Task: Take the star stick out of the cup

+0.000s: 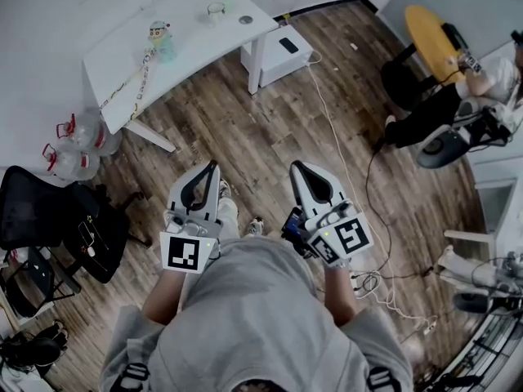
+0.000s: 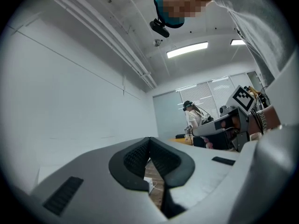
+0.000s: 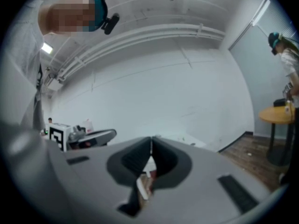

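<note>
Far ahead in the head view stands a white table (image 1: 106, 47). On it is a pale cup (image 1: 160, 42) with a small colourful figure at its top. A thin beaded stick or string (image 1: 129, 84) runs from the cup toward the table's left edge. Whether it carries a star is too small to tell. A small clear glass (image 1: 216, 10) stands further back. My left gripper (image 1: 214, 166) and right gripper (image 1: 296, 167) are held close to my body over the wood floor, well short of the table. Both are shut and empty, as the left gripper (image 2: 149, 141) and right gripper (image 3: 151, 141) views show.
A white box (image 1: 282, 51) with a dark phone on it sits under the table's right end, and cables trail across the floor. Water jugs (image 1: 73, 141) and a black chair (image 1: 49, 219) are at the left. A yellow round table (image 1: 431, 35) and a seated person (image 1: 458, 96) are at the right.
</note>
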